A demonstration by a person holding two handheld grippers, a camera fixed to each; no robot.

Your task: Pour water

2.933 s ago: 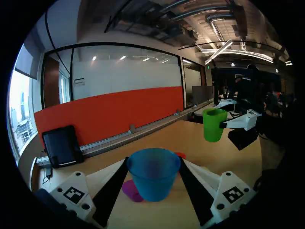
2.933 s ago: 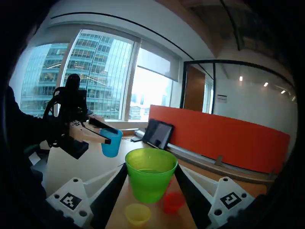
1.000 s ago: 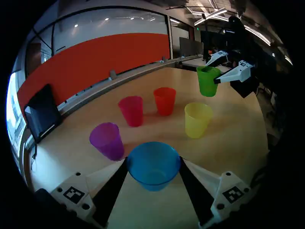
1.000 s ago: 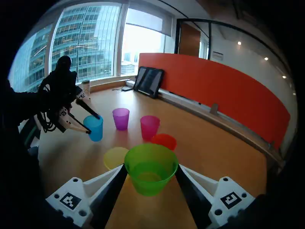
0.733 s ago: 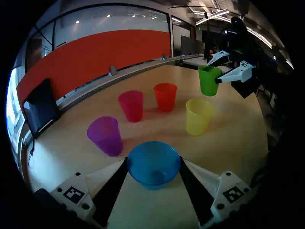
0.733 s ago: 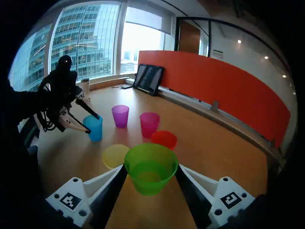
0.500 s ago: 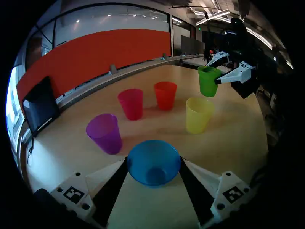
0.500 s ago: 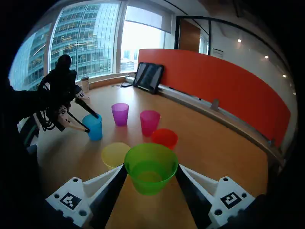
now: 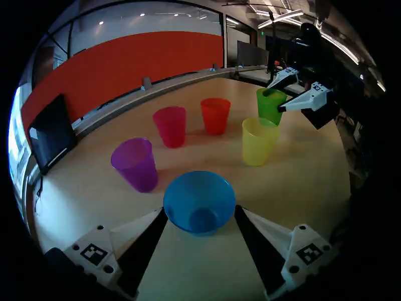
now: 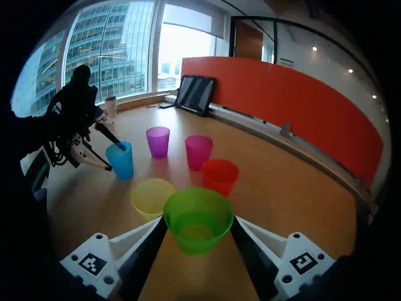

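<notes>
The left hand-held gripper (image 9: 199, 214) clamps both fingers on the upright blue cup (image 9: 199, 198) toward the surface's (image 9: 311, 175) window-side edge. The right hand-held gripper (image 10: 198, 230) likewise grips the upright green cup (image 10: 198, 218), just beside the yellow cup (image 10: 149, 196).

The blue cup (image 9: 199, 203) is a see-through blue. Just beyond it the purple cup (image 9: 134, 163) is violet. Farther from the blue cup stand a pink cup (image 9: 170, 125), an orange-red cup (image 9: 215, 115) and a yellow cup (image 9: 258, 140). The green cup (image 10: 198, 223) is bright lime. The table (image 9: 301, 170) is plain pale wood. The left gripper (image 9: 199, 209), either side of the blue cup, is white with black fingers and black-and-white square markers, and the right gripper (image 10: 198, 226) has the same colours. Far behind the blue cup the wall panel (image 9: 125, 65) is orange-red and the tablet (image 9: 50, 133) black.
</notes>
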